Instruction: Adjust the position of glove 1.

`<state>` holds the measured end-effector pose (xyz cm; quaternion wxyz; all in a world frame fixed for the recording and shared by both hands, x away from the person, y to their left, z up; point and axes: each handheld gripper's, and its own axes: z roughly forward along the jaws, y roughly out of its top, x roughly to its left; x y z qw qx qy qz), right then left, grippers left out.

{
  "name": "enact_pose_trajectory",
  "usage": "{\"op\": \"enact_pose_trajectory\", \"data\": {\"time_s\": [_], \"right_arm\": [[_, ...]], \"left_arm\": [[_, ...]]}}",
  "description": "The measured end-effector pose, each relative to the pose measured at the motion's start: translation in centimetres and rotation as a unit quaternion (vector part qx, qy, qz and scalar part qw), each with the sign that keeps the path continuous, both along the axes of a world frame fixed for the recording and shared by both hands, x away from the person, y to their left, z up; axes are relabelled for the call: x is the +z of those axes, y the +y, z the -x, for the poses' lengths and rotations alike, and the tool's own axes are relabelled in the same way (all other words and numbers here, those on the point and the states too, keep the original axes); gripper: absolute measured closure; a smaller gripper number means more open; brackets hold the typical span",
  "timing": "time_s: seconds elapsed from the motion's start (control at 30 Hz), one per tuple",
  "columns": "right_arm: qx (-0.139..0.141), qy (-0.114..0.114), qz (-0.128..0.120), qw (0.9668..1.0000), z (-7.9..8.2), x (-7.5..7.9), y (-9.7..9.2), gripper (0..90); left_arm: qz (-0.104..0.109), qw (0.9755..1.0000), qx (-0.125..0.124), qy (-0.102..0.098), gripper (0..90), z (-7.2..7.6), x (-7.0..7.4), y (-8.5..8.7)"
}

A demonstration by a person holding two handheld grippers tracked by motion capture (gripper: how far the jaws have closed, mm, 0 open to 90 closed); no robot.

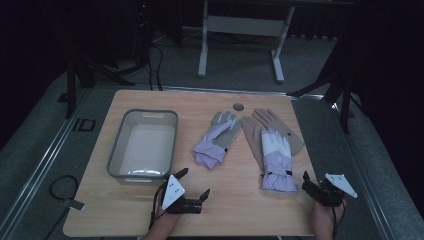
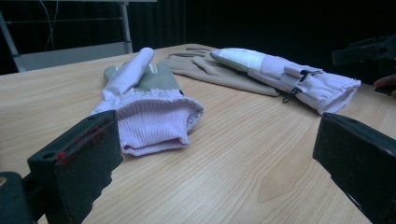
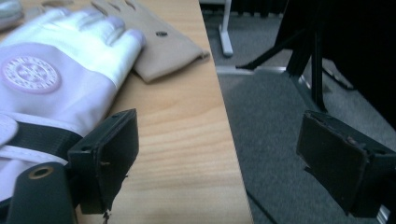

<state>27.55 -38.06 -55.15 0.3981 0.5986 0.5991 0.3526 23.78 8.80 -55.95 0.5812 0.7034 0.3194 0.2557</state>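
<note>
On the wooden table (image 1: 150, 210) lie a lilac and grey-green glove (image 1: 216, 140) and a white and lilac glove (image 1: 276, 160) that rests on a tan glove (image 1: 257, 131). My left gripper (image 1: 194, 183) hovers near the front edge, open and holding nothing. In the left gripper view (image 2: 219, 158) it faces the lilac glove's knit cuff (image 2: 154, 123), a short way off. My right gripper (image 1: 306, 182) is at the front right corner, open and empty, just right of the white glove's cuff. In the right gripper view (image 3: 226, 161) its left jaw stands beside the white glove (image 3: 60, 79) and its right jaw hangs past the table edge.
A grey plastic bin (image 1: 116, 150) stands on the left of the table, just beyond my left gripper. A round hole (image 1: 238, 106) marks the far edge. Grey carpet (image 3: 271, 116) lies beyond the right edge, with black stand legs (image 1: 345, 100) and a white table frame (image 1: 202, 45) behind.
</note>
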Motion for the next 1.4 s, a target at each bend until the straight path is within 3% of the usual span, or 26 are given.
{"op": "enact_pose_trajectory", "data": {"time_s": [0.27, 0.4, 0.47, 0.57, 0.6, 0.7, 0.8, 1.13, 1.17, 1.23, 1.27, 1.4], "right_arm": [[0.001, 0.041, -0.024, 0.9989, -0.5, 0.5, -0.8, 11.9], [0.001, 0.046, -0.026, 0.9986, -0.7, 1.0, -1.0, 12.0], [0.009, 0.038, -0.033, 0.9987, -0.6, 2.6, -1.3, 14.6], [0.002, 0.04, -0.032, 0.9987, -0.6, 3.6, -1.4, 16.3], [0.012, 0.041, -0.052, 0.9977, -0.8, 4.7, -1.6, 17.1], [0.018, 0.037, -0.055, 0.9976, -1.1, 5.6, -1.5, 17.1], [0.053, 0.053, -0.054, 0.9957, -2.2, 7.5, -1.4, 17.1], [0.093, 0.035, -0.077, 0.9921, -4.1, 11.0, 0.5, 11.1], [0.097, 0.021, -0.068, 0.9927, -4.5, 11.5, 1.4, 11.1], [0.103, 0.017, -0.063, 0.9925, -4.6, 11.8, 1.8, 11.1], [0.115, 0.008, -0.065, 0.9912, -5.0, 12.4, 2.7, 11.1], [0.138, 0.009, -0.06, 0.9885, -5.7, 13.2, 4.1, 11.1]], "left_arm": [[0.007, 1.0, -0.001, 0.003, 1.2, 0.0, 0.0, 0.2], [0.006, 1.0, -0.002, 0.002, 1.2, 0.0, 0.0, 0.2], [0.006, 1.0, -0.003, 0.001, 1.2, 0.0, 0.0, 0.1], [0.007, 1.0, -0.003, 0.002, 1.2, 0.0, 0.0, 0.2], [0.008, 1.0, -0.004, 0.003, 1.2, -0.1, 0.0, 0.2], [0.008, 1.0, -0.005, 0.003, 1.2, -0.1, 0.0, 0.2], [0.008, 0.9999, -0.007, 0.003, 1.2, -0.1, 0.0, 0.2], [0.006, 0.9999, -0.008, 0.003, 1.2, -0.1, 0.0, 0.2], [0.006, 0.9999, -0.008, 0.003, 1.3, -0.1, 0.0, 0.2], [0.006, 0.9999, -0.008, 0.003, 1.2, -0.1, 0.0, 0.2], [0.006, 0.9999, -0.008, 0.003, 1.2, -0.1, 0.0, 0.2], [0.009, 0.9999, -0.008, 0.005, 1.3, -0.1, 0.0, 0.2]]}}
